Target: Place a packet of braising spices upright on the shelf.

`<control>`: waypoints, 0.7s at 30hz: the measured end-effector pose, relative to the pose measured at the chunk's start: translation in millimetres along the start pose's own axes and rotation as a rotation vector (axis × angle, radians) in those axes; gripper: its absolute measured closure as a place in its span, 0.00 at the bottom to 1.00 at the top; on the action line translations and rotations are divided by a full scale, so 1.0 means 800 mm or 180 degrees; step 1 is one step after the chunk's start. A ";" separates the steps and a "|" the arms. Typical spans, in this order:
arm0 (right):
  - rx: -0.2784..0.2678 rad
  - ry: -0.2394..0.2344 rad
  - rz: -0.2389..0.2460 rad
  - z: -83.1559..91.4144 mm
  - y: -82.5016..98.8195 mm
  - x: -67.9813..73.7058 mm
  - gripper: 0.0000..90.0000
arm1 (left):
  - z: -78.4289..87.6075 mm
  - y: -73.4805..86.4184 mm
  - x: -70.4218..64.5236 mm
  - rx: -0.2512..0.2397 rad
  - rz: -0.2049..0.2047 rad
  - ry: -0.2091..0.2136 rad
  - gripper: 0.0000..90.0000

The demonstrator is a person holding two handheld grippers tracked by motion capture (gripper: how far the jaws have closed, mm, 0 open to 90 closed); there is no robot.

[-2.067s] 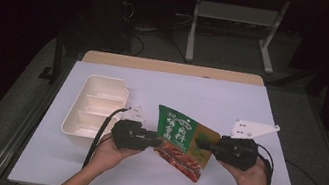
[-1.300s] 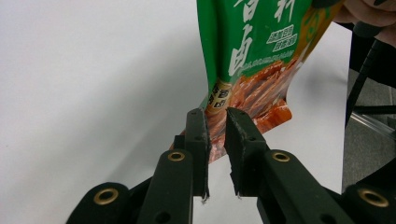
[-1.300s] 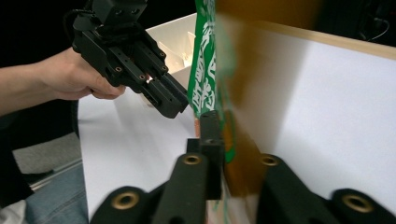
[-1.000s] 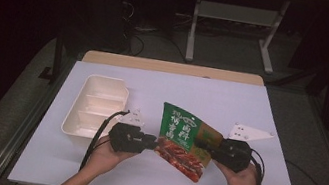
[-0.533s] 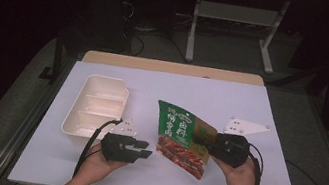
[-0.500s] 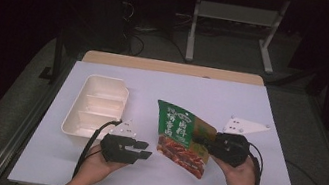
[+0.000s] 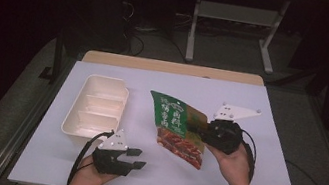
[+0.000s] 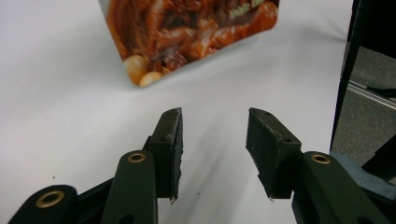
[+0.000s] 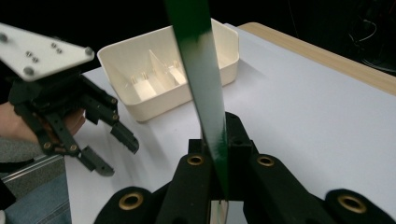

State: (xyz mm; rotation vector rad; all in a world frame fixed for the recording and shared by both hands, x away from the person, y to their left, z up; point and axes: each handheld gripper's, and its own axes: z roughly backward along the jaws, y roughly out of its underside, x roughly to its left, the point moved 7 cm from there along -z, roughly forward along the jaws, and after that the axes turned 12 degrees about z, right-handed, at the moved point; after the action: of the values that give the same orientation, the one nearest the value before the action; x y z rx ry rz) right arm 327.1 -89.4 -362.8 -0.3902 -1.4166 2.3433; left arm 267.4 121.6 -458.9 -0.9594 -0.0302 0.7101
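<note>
Green pouch [image 7: 176, 127] clamped in right hand-held gripper [image 7: 206, 131]; left hand-held gripper [image 7: 139, 159] apart, agape.

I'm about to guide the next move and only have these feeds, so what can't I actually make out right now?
- Snack pouch: its right edge in the high view is hidden by the right gripper.
- Pouch print: too small to read in the high view; cut off by the top edge in the left gripper view.
- Tray: its near compartments in the right gripper view sit behind the left gripper.

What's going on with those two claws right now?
Right claw shut on green-and-red printed food pouch. Left claw open, off the pouch. Cream plastic compartment tray empty.
</note>
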 end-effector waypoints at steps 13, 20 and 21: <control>0.0013 0.0012 0.0011 -0.029 -0.028 -0.010 1.00 | 0.007 0.009 -0.003 -0.0120 -0.0151 -0.0029 0.55; 0.0011 0.0020 0.0039 -0.043 -0.044 -0.011 1.00 | 0.006 0.016 -0.004 -0.0098 -0.0177 -0.0055 0.53; 0.0011 0.0019 0.0041 -0.045 -0.046 -0.012 1.00 | 0.006 0.017 -0.003 -0.0092 -0.0179 -0.0058 0.52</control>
State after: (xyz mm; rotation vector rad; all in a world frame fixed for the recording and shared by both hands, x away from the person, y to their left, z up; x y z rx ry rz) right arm 356.8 -49.8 -346.4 -0.4063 -1.4113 2.3525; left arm 256.6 128.5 -465.3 -0.9763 -0.0835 0.6682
